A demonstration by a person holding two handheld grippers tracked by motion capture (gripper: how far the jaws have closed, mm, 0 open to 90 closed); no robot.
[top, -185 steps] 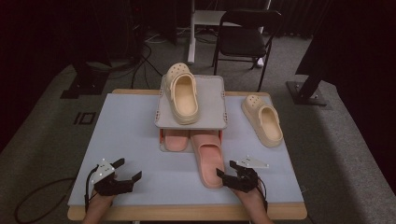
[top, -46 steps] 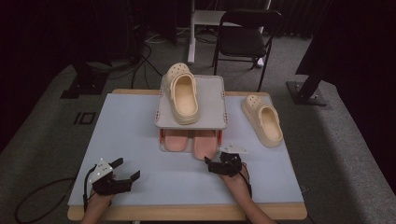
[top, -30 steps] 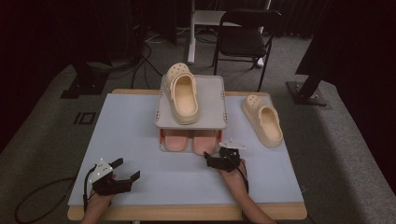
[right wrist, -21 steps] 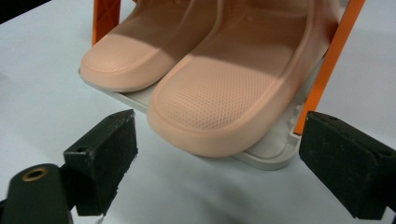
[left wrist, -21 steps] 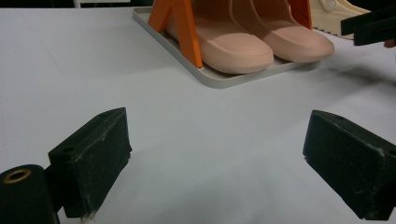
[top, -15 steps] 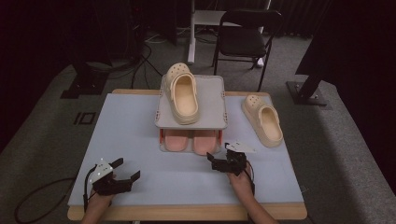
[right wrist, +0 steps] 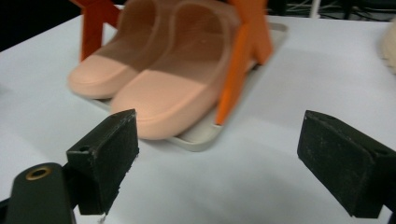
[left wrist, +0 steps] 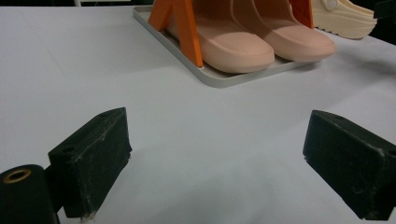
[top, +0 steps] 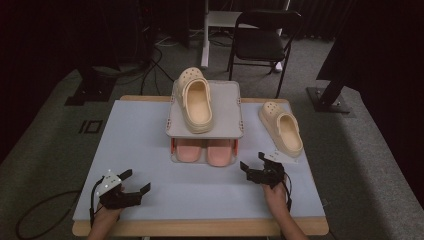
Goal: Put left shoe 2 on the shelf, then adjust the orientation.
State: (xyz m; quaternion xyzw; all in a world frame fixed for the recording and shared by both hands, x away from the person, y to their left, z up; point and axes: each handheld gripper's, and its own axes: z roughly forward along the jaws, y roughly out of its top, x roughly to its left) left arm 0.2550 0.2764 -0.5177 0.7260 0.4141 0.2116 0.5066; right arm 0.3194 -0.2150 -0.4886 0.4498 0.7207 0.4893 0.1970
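The right gripper (top: 256, 167) hovers with its black jaws spread wide and empty over the pale blue table top (top: 140, 145), near the front right corner of the grey two-tier shoe rack with orange struts (top: 237, 102), just short of the pair of pink rubber slippers (top: 205, 150) lying side by side on the rack's lower tray. The left gripper (top: 131, 184) rests by the table's front left corner, jaws likewise apart with nothing between them. One cream perforated clog (top: 194, 100) lies on the rack's upper shelf, its mate, another cream clog (top: 281, 127), near the table's right edge.
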